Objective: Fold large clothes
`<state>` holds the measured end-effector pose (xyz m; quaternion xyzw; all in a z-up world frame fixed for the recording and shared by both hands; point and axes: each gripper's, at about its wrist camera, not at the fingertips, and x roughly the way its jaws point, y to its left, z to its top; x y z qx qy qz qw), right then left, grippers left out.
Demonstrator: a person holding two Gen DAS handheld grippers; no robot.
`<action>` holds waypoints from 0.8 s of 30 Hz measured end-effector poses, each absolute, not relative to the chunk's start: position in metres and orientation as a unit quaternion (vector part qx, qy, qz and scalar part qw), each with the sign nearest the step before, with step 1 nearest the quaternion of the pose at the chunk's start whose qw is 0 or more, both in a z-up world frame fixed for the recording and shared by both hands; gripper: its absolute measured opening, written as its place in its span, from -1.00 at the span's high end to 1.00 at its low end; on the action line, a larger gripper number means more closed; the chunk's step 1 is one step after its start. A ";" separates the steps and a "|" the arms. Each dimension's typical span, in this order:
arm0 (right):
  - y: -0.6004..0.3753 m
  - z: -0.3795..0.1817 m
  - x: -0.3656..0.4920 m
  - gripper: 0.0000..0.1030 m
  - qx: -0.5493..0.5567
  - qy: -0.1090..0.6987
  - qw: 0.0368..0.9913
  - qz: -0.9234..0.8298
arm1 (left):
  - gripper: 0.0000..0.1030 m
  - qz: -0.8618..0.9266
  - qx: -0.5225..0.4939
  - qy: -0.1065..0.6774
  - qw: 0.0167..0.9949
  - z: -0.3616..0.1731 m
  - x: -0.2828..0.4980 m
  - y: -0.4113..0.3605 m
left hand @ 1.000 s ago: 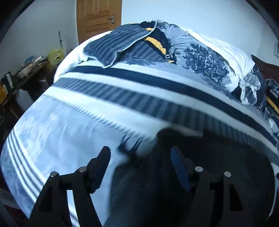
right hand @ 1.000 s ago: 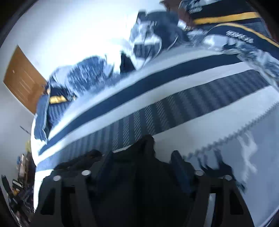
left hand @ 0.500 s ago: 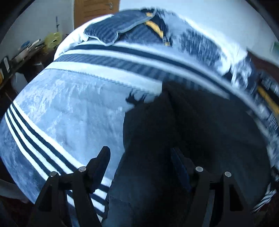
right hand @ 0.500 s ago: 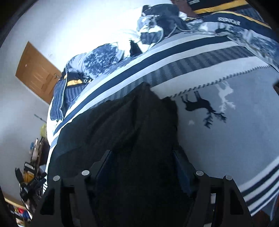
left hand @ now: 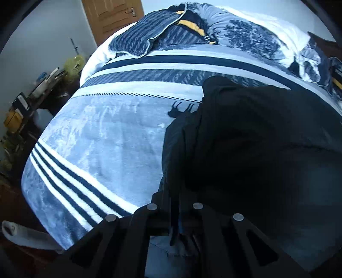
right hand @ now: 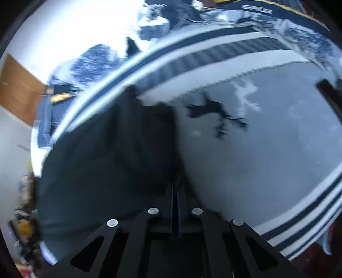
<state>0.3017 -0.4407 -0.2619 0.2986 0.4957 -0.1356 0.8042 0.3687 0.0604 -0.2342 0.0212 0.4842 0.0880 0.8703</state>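
Observation:
A large dark garment (left hand: 256, 139) lies spread on the bed's blue-grey striped blanket (left hand: 102, 132). In the left wrist view it fills the right half. My left gripper (left hand: 175, 213) sits at its near left edge, jaws closing tight together with a fold of the dark cloth pinched between them. In the blurred right wrist view the garment (right hand: 106, 160) covers the left half of the blanket (right hand: 267, 160). My right gripper (right hand: 175, 201) is at its near right edge, jaws closing to a narrow slit on the fabric there.
Pillows and bunched quilts (left hand: 235, 36) lie along the far end of the bed. A wooden door (left hand: 111, 17) stands behind it. A cluttered side table (left hand: 32, 89) is at the left. A white strap loop (left hand: 21, 235) hangs by the bed's near left corner.
Both grippers dropped toward the garment's near edge and went from wide open to shut on the dark cloth. More of the blanket's near stripes has come into view.

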 end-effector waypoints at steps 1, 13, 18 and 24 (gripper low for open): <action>-0.445 -0.263 0.299 0.95 0.303 0.495 0.801 -0.146 | 0.86 0.090 0.019 0.479 0.873 -0.233 0.367 0.061; -0.427 -0.248 0.197 -0.63 0.371 0.380 0.847 -0.029 | -0.63 0.049 -0.027 0.393 0.918 -0.226 0.285 0.081; -0.418 -0.253 0.189 -0.63 0.372 0.394 0.840 -0.029 | -0.63 0.045 -0.088 0.409 0.907 -0.232 0.276 0.103; -0.413 -0.245 0.191 -0.63 0.342 0.400 0.849 -0.041 | -0.62 0.037 -0.132 0.426 0.894 -0.239 0.274 0.112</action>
